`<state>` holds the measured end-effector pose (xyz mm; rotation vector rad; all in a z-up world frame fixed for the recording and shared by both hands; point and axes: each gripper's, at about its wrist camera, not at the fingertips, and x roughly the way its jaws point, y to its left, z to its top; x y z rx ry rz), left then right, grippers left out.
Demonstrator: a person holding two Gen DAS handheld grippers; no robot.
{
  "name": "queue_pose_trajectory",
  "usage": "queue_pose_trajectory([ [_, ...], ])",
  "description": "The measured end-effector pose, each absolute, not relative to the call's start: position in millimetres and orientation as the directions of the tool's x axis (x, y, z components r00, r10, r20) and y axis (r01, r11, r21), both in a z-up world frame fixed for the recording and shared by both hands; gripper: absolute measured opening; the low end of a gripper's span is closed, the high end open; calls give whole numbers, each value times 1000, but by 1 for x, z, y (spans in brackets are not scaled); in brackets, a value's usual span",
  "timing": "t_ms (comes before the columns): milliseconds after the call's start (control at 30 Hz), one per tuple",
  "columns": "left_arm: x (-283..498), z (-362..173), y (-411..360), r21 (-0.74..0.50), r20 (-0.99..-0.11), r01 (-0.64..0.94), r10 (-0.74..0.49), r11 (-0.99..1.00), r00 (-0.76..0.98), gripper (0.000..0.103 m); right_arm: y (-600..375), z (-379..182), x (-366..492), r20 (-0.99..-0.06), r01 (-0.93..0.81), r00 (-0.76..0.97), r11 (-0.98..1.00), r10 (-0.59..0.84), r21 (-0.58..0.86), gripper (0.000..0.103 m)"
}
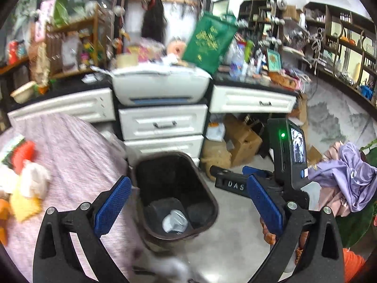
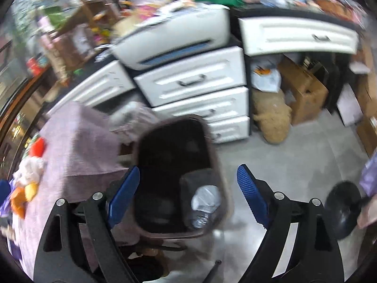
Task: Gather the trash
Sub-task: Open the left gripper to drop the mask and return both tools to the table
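Observation:
A dark brown trash bin stands on the grey floor between the bed and the white drawers. A crumpled clear plastic bottle lies at its bottom. My left gripper hovers above the bin, open, with nothing between its blue pads. To its right is the black body of the right tool, with its small screen. In the right wrist view the right gripper is also open and empty over the bin, with the bottle below it.
A bed with a lilac cover and plush toys lies left of the bin. White drawers and a printer stand behind it. Cardboard boxes sit under the desk. Lilac cloth is piled at the right, near a black round base.

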<state>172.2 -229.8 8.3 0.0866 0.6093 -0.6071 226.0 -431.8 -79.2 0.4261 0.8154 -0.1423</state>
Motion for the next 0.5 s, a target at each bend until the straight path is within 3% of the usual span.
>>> queue_pose_trajectory([
  [233, 165, 19, -158, -29, -504, 396, -355, 918, 787, 97, -351, -43, 240, -675, 52, 715, 949, 181, 310, 84],
  [500, 168, 22, -40, -62, -489, 92, -111, 994, 865, 97, -240, -24, 255, -653, -233, 666, 932, 362, 279, 84],
])
